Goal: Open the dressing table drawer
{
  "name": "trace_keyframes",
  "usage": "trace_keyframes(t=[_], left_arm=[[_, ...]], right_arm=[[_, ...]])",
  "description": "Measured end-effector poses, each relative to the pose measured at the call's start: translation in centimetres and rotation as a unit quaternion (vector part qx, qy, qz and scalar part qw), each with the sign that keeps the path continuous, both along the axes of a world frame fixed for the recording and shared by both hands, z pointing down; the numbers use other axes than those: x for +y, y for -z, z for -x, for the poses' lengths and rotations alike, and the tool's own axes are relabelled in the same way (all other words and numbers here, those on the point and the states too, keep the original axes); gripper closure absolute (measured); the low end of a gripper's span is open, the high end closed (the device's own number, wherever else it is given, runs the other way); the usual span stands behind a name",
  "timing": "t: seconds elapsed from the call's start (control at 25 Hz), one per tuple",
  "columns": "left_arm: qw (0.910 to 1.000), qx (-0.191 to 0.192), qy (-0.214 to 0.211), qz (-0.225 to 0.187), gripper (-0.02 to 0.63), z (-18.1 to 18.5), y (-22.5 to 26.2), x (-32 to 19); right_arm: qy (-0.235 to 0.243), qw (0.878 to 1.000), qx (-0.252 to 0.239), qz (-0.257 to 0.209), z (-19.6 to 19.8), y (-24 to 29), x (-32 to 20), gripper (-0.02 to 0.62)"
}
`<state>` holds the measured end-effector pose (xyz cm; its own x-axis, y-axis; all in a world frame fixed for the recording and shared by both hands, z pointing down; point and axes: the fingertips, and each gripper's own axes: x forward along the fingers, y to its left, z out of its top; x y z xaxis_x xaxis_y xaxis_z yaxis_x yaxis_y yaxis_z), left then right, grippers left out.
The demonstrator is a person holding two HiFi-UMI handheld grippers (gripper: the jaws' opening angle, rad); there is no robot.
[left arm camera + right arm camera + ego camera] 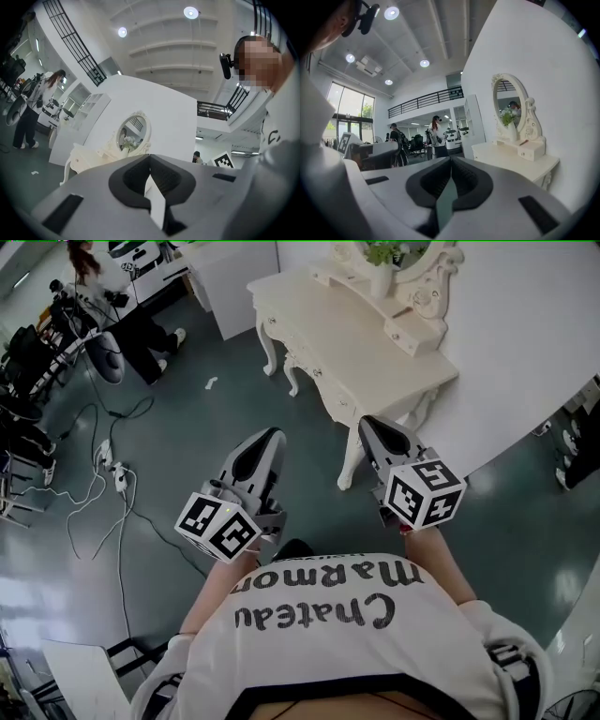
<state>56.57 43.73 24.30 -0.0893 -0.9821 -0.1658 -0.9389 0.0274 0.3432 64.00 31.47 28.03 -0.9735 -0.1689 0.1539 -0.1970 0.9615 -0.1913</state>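
The cream dressing table (pixel 352 338) stands ahead of me against a white wall, its drawer fronts (pixel 307 360) facing down-left in the head view. An oval mirror (pixel 132 131) and a small drawer box (pixel 532 150) sit on top of it. My left gripper (pixel 271 436) hovers over the floor, short of the table's front leg, jaws shut and empty (pixel 150 155). My right gripper (pixel 368 422) is held near the table's near corner, apart from it, also shut with nothing between its jaws (pixel 451 158). Neither gripper touches a drawer.
A person (pixel 141 324) stands at the back left near a white cabinet (pixel 239 282). Cables and a power strip (pixel 117 474) trail over the dark floor at the left. Chairs and equipment (pixel 28 362) line the far left. A white partition (pixel 525 343) runs behind the table.
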Motion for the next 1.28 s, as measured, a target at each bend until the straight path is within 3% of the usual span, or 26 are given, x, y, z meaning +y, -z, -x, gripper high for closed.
trace_keyframes(t=[0.16, 0.48, 0.72, 1.28], left_arm=[[0.9999, 0.000, 0.005, 0.009, 0.583, 1.0, -0.6, -0.7], [0.9998, 0.015, -0.003, 0.010, 0.583, 5.9, -1.3, -4.8], [0.9997, 0.016, -0.014, -0.016, 0.583, 12.2, 1.3, -7.7], [0.9982, -0.001, -0.052, -0.032, 0.583, 26.0, 4.3, -13.0]], right_arm=[[-0.006, 0.999, 0.001, 0.039, 0.9, -1.1, -1.1, 0.569], [-0.018, 0.999, 0.015, 0.039, 5.2, -1.7, -5.1, 0.569], [-0.024, 0.999, 0.006, 0.038, 11.1, 0.4, -7.5, 0.569], [-0.057, 0.998, -0.015, 0.012, 24.4, 3.5, -12.6, 0.569]])
